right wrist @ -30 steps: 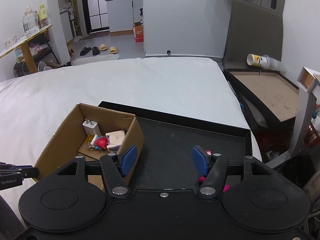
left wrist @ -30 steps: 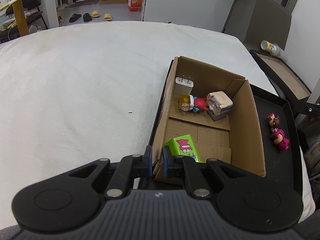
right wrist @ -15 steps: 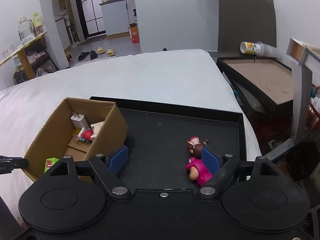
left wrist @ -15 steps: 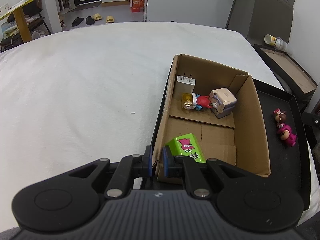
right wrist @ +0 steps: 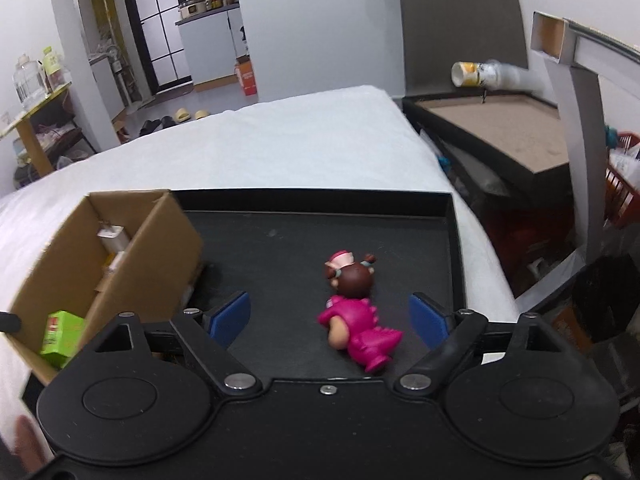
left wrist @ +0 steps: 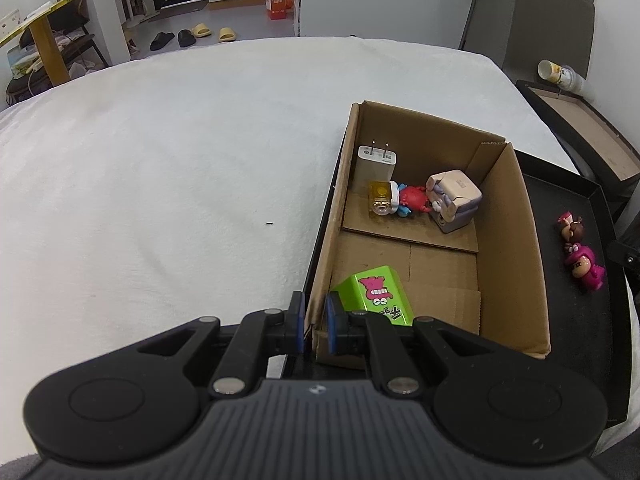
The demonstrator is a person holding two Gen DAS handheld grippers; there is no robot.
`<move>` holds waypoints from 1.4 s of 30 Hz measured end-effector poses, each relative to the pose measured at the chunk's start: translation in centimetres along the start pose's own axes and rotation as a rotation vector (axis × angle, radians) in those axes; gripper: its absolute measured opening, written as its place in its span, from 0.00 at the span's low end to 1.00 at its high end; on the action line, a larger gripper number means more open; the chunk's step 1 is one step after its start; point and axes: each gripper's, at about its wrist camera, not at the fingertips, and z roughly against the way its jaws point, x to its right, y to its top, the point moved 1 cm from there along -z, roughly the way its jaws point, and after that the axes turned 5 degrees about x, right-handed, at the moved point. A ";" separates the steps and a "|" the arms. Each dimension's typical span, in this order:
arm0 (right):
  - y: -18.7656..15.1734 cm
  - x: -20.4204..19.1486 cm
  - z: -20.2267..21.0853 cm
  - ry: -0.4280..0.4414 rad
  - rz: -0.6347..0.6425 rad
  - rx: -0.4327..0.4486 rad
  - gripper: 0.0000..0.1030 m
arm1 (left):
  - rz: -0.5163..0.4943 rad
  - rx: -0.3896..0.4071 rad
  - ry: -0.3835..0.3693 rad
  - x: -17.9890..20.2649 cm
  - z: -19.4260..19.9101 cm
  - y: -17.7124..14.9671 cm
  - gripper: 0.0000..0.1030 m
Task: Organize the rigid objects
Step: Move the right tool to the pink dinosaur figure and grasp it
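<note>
A cardboard box point(left wrist: 516, 240) stands on a black tray point(left wrist: 580, 320). It holds a white charger point(left wrist: 376, 162), a yellow and red toy point(left wrist: 400, 200), a beige block point(left wrist: 454, 196) and a green box point(left wrist: 376, 294). My left gripper point(left wrist: 313, 324) is shut on the box's near left wall. A pink doll figure point(right wrist: 356, 312) lies on the tray point(right wrist: 320, 236), between the fingers of my open right gripper point(right wrist: 330, 320). The doll also shows in the left wrist view point(left wrist: 580, 256).
The tray lies on a white bed point(left wrist: 160, 160). A second tray with a brown floor point(right wrist: 500, 120) and a paper cup point(right wrist: 476, 74) stand at the right. A table point(left wrist: 44, 36) and slippers are far back on the floor.
My right gripper has moved right and forward over the tray, so the pink doll now lies between its open fingers. My left gripper keeps its hold on the box wall.
</note>
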 end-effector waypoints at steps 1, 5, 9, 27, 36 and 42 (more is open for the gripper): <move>0.0 0.0 -0.3 -0.007 0.007 0.000 0.83 | -0.001 -0.002 0.003 0.1 -0.1 0.0 0.10; -0.4 0.6 -1.6 -0.011 -0.004 -0.024 0.83 | -0.001 -0.006 0.012 0.2 -0.1 0.1 0.10; -0.9 0.9 -2.8 -0.023 0.004 -0.045 0.83 | 0.003 -0.014 0.020 0.3 -0.3 0.2 0.10; -2.4 0.4 -5.4 -0.083 0.060 -0.152 0.52 | -0.004 -0.010 0.025 0.4 -0.3 0.1 0.10; -2.5 -1.0 -4.1 -0.056 0.100 -0.176 0.51 | 0.005 -0.002 0.012 0.3 0.0 0.0 0.10; -1.8 -1.7 -3.0 -0.053 0.123 -0.170 0.51 | 0.006 -0.001 0.008 0.2 0.2 0.0 0.10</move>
